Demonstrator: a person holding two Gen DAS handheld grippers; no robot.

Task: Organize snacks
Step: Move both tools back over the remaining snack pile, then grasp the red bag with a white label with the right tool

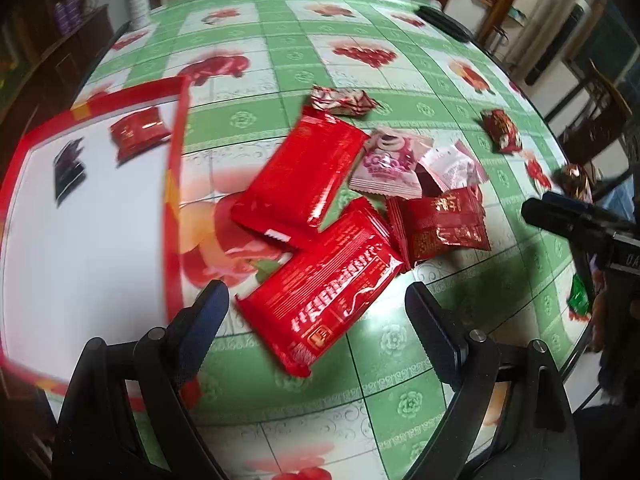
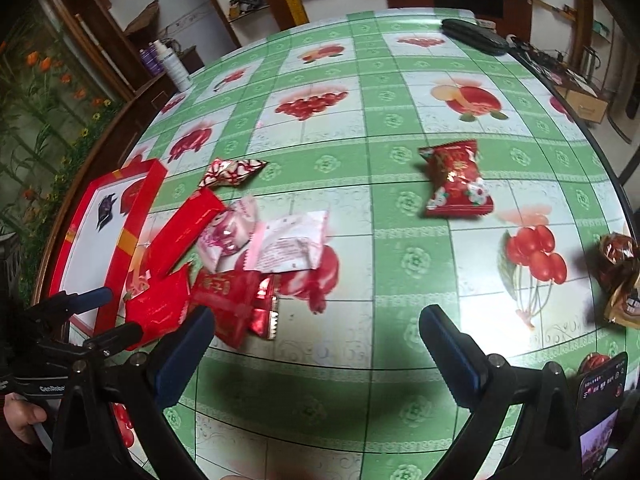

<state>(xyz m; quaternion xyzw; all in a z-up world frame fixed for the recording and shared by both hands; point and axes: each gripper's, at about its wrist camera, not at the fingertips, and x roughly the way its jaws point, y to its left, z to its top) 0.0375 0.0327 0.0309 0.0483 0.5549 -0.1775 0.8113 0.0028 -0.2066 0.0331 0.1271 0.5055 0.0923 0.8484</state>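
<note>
My left gripper (image 1: 318, 300) is open over the table, and the near end of a long red snack packet (image 1: 320, 284) lies between its fingers without touching them. A second long red packet (image 1: 300, 172) lies just beyond it. Past those sit a pink-and-white packet (image 1: 390, 166), a pale pink packet (image 1: 452, 164) and a dark red packet (image 1: 444, 226). A red-rimmed white box (image 1: 80, 208) at the left holds a small red packet (image 1: 138, 130) and a dark one (image 1: 70, 170). My right gripper (image 2: 316, 324) is open over bare tablecloth, right of the pile (image 2: 240, 248).
A red floral packet (image 2: 456, 180) lies alone at mid-table, a crumpled red-white one (image 2: 232, 170) near the box (image 2: 92, 236). Brown packets (image 2: 618, 268) sit by the right edge, a phone (image 2: 600, 408) at the near right, a black case (image 2: 472, 36) at the far edge, a white bottle (image 2: 174, 66) far left.
</note>
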